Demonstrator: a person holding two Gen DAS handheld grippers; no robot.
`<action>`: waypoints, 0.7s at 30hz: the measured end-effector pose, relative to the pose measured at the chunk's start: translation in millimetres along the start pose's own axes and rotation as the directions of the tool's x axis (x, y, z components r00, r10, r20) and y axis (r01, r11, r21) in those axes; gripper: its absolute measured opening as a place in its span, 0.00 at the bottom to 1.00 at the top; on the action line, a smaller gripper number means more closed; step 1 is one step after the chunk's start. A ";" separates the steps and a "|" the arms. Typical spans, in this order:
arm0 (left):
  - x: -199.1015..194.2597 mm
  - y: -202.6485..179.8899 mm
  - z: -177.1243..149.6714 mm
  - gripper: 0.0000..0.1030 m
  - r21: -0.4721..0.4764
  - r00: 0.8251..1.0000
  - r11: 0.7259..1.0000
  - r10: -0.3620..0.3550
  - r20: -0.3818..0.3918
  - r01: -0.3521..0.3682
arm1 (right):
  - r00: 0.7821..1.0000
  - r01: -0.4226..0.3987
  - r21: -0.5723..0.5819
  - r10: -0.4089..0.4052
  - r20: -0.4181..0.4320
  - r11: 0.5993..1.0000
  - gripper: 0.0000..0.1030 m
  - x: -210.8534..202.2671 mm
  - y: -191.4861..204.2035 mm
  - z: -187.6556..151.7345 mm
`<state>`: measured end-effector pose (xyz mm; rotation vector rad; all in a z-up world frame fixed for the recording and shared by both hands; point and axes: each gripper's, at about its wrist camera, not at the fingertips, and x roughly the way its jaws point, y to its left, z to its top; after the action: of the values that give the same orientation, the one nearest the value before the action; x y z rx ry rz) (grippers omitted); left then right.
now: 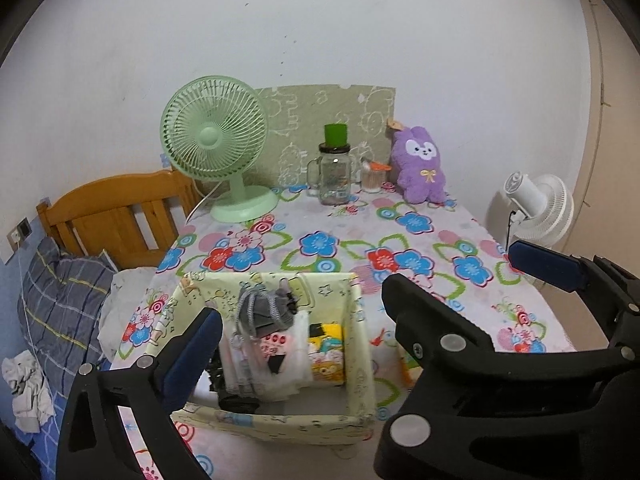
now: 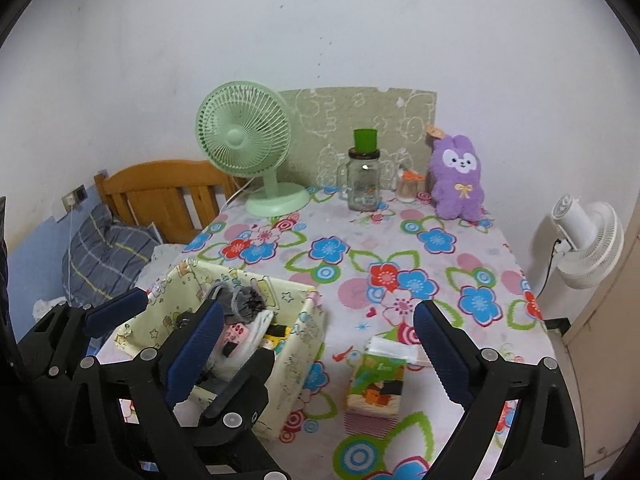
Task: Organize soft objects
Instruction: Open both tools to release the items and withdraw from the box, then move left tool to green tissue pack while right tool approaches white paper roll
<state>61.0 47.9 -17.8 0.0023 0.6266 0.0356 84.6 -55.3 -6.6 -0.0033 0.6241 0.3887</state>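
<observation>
Left wrist view, left gripper jaws spread over fabric basket, right gripper jaws spread, empty

Flowered table carries fabric bin, tissue pack, green fan, jar, purple plush.

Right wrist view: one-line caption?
Open right gripper above flowered tablecloth, between pale-yellow fabric bin and green tissue pack.

2 black plastic grippers are being shown, the left gripper and the right gripper, each fitted with ribbed blue finger pads and round silver screws.
</observation>
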 end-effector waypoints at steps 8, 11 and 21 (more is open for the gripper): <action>-9.8 -20.3 2.5 1.00 0.007 1.000 1.000 -0.026 0.011 0.026 | 0.999 0.025 0.017 -0.025 0.029 1.000 0.97 -18.4 -16.2 -1.7; -12.0 -29.0 1.4 1.00 0.013 1.000 1.000 -0.025 0.015 0.025 | 0.998 0.047 0.023 -0.048 0.033 0.999 0.97 -22.4 -23.9 -3.7; -14.4 -51.6 -5.8 1.00 -0.018 0.997 0.999 -0.043 0.057 0.044 | 0.997 0.061 0.027 -0.062 0.051 0.998 0.97 -32.4 -44.7 -14.2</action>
<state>47.7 -4.3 -14.8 -0.0289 0.5697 -0.0009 68.4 -109.9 -4.8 0.0120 0.5761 0.3204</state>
